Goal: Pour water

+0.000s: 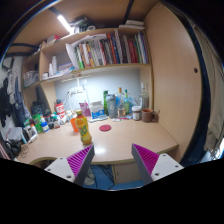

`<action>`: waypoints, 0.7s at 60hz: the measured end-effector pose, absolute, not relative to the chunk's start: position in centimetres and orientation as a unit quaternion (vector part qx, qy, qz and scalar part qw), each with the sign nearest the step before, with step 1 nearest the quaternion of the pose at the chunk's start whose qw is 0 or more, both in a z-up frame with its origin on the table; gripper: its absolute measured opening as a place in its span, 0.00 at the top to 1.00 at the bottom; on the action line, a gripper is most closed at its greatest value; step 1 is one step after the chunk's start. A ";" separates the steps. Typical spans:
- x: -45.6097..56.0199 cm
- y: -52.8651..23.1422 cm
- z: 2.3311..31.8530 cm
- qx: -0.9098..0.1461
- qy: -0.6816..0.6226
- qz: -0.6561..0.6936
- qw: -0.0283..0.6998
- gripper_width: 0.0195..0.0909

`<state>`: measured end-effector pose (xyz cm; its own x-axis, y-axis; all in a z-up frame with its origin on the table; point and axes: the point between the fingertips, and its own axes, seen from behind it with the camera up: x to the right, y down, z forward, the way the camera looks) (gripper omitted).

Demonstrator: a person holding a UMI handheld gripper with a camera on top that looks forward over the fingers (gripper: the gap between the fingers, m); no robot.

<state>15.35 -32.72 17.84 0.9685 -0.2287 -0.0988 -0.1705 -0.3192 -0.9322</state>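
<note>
Book (pixel 110 48) titles unreadable; desk (pixel 110 142) clutter labels too small to tell.

A light wooden desk (pixel 115 142) fills a corner. On it stand an orange-filled bottle (pixel 84 128), a round pink lid or coaster (pixel 105 128), and, along the wall, what seem to be several bottles and jars (pixel 120 105).

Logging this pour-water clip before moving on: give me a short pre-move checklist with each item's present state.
1. Claw open, nothing between its fingers: ok.
2. Bottle with orange liquid upright on the desk: ok.
3. Bottle within the fingers' span: not ok, it stands well beyond them.
4. Desk ahead of the fingers bare: ok.
5. Receiving cup identified: cannot tell; the far clutter is too small.
6. Bottle cap off: cannot tell.
</note>
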 end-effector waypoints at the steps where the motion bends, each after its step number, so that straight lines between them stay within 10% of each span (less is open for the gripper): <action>1: 14.8 -32.8 17.4 -0.809 0.125 -0.027 0.574 0.12; 23: 16.0 -32.7 18.8 -0.810 0.099 -0.079 0.573 0.12; 42: 11.1 -24.9 12.8 -0.818 0.086 0.003 0.568 0.11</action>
<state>11.11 -24.88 12.85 0.9853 -0.1363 -0.1031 -0.1442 -0.3395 -0.9295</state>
